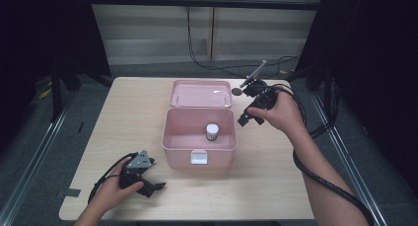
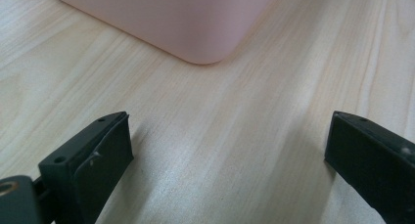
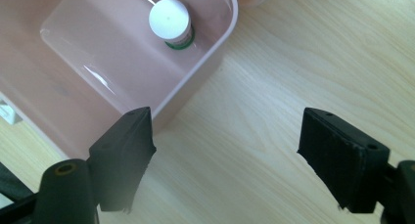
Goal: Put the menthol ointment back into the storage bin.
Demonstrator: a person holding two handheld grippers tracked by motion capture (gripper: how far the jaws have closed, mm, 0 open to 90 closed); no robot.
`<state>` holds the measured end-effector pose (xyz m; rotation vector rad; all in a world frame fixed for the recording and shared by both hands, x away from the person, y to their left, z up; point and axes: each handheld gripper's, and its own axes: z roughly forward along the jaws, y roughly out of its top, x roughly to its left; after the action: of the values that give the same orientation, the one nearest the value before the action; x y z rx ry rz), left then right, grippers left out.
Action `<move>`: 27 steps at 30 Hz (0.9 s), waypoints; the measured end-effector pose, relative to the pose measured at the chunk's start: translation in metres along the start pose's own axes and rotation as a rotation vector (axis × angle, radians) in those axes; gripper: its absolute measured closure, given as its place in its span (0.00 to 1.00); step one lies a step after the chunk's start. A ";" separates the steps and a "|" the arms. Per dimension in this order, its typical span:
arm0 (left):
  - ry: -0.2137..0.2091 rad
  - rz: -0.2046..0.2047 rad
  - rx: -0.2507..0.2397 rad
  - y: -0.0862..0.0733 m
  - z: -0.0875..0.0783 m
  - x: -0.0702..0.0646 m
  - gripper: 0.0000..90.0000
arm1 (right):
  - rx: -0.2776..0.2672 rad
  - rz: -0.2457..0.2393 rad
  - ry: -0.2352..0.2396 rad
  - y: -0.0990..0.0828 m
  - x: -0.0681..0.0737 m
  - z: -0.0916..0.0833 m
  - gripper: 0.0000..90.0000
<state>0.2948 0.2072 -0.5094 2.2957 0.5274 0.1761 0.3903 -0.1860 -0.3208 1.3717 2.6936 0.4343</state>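
High view: we see the bottle [image 1: 212, 132] upright inside the open pink box [image 1: 198, 152] at centre; right tongs [image 1: 245, 119] beside it and left tongs [image 1: 156, 187], lower left, gape empty.

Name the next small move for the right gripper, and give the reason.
Probably swing the right gripper back to the lid to fold it shut: the bottle already stands upright in the pink box, the jaws are empty, and the lid lies open behind.
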 end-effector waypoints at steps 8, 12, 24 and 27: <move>0.000 0.000 -0.001 0.000 0.000 0.000 0.03 | 0.014 -0.007 -0.003 -0.015 -0.005 -0.002 0.23; 0.000 0.000 -0.001 0.000 0.000 0.000 0.03 | 0.023 -0.010 -0.004 -0.022 -0.006 -0.004 0.23; -0.001 -0.002 -0.001 0.000 0.000 0.000 0.03 | -0.014 0.001 0.035 -0.044 -0.012 0.000 0.22; -0.002 -0.003 0.000 0.000 0.000 0.000 0.03 | -0.015 0.000 0.044 -0.049 -0.013 0.006 0.22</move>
<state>0.2946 0.2072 -0.5096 2.2947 0.5298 0.1730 0.3615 -0.2227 -0.3414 1.3737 2.7195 0.4884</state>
